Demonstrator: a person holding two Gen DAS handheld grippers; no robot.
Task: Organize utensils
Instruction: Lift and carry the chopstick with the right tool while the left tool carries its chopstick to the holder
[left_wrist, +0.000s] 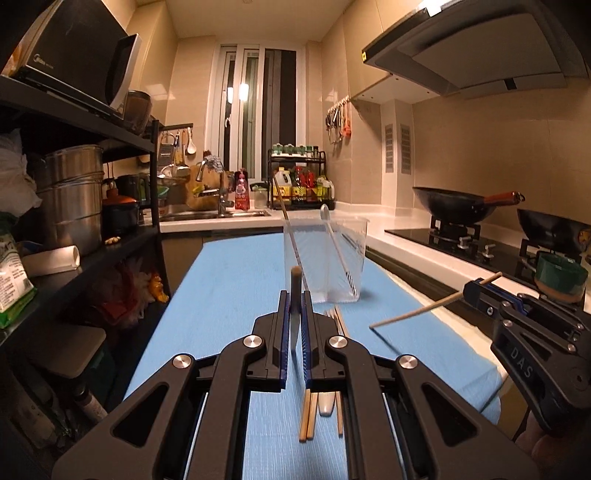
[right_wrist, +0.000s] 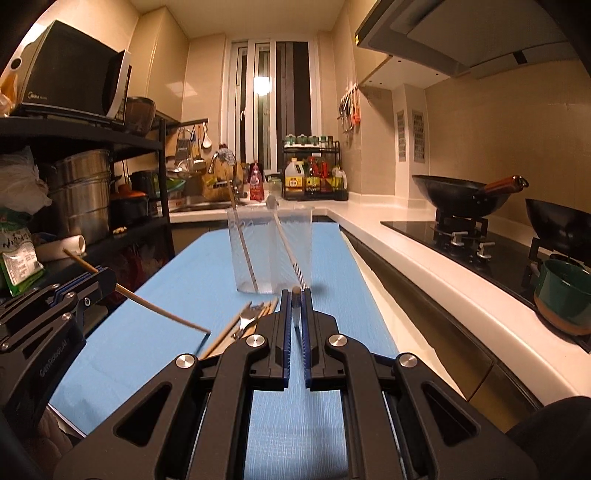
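Chopsticks: each claw, left (left_wrist: 295, 314) and right (right_wrist: 295, 314), is clamped on 1 thin wooden chopstick (left_wrist: 436, 305) ahead of the remaining utensil pile (right_wrist: 245, 321). Tilt each tip down over the clear plastic cup (left_wrist: 325, 258) ahead before releasing.

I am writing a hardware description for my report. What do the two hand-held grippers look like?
Both are matte black plastic with angular linkage arms, triangular cut-outs and round silver bolts. The fingers carry blue ribbed pads. The left gripper has pale lettering along its side; the right gripper shows the letters "DAS". No cables are visible, and no sleeves; only a little skin shows at the picture edges.
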